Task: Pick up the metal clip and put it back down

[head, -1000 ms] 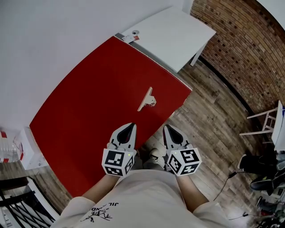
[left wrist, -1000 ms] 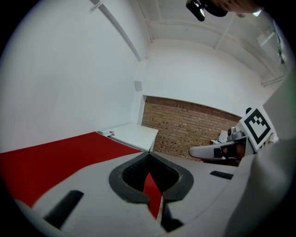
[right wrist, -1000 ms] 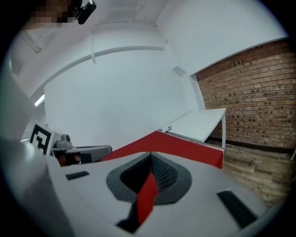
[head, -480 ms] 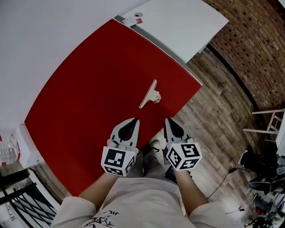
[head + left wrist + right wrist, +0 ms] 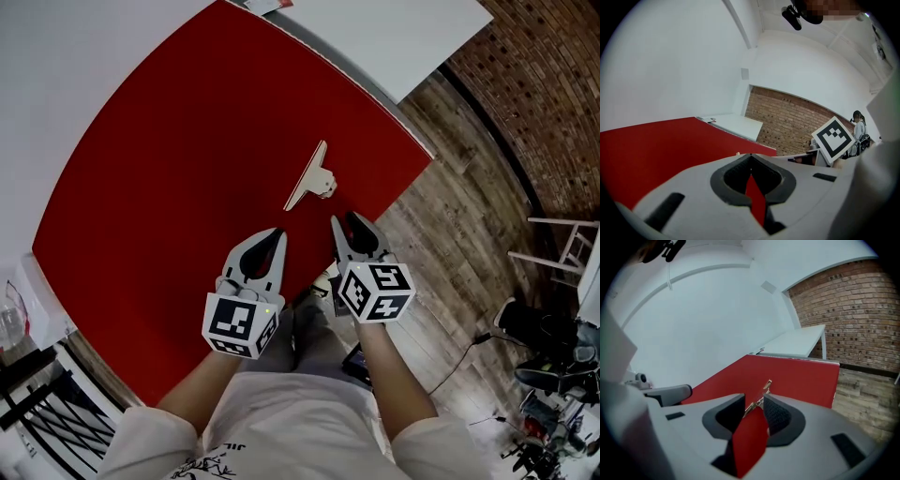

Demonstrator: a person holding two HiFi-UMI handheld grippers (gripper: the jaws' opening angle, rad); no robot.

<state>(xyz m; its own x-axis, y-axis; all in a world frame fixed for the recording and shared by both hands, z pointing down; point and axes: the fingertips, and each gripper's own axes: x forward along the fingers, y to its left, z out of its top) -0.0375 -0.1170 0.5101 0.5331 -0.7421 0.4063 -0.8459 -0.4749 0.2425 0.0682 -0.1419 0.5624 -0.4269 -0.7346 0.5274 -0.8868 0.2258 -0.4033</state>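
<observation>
The metal clip (image 5: 309, 178) lies flat on the red table (image 5: 169, 159), near its right edge. My right gripper (image 5: 344, 223) hovers just short of the clip, over the table's edge. Its jaws are opening and nothing is between them. In the right gripper view the clip (image 5: 764, 389) shows past the gap between the fingertips of the right gripper (image 5: 753, 402). My left gripper (image 5: 275, 236) sits to the left of the right one, above the red top, shut and empty. In its own view the left gripper (image 5: 750, 157) has its tips together.
A white table (image 5: 394, 37) butts against the red one's far end. To the right lie a wooden floor (image 5: 459, 225), a brick wall (image 5: 544, 84) and a white chair (image 5: 562, 253). Cables and gear (image 5: 544, 375) lie on the floor at the lower right.
Both grippers have moved forward over the table's near edge, the right one closer to the clip. The right jaws now stand apart. The clip has not moved on the table.
</observation>
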